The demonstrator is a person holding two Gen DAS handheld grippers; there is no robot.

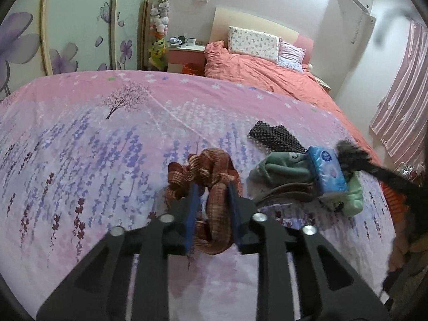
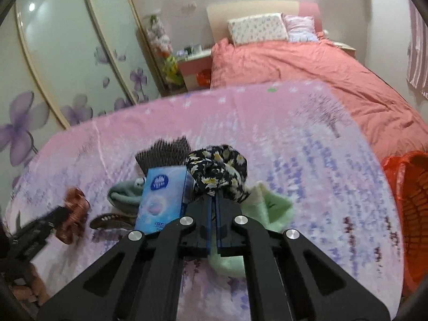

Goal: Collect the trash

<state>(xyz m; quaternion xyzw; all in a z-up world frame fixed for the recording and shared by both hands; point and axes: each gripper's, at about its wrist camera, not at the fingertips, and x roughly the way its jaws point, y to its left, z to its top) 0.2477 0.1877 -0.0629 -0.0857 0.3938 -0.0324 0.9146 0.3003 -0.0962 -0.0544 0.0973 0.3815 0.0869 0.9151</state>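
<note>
Left gripper (image 1: 212, 195) jaws straddle brown scrunchie (image 1: 206, 171) on lavender sheet (image 1: 80, 139); blue tissue pack (image 1: 330, 172) at three o'clock

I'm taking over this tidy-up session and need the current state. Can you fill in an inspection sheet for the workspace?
Surface: pink lavender-print cover, items grouped at one side.
Job's things: brown scrunchie; daisy-print scrunchie; blue tissue pack.
Clutter: green socks, dark dotted cloth, brown hair clip.
Grippers: left gripper fingers around the brown scrunchie; right gripper shut on the daisy-print scrunchie.
Cables: nothing seen.
Surroundings: red-orange basket, coral bed, floral wardrobe.
</note>
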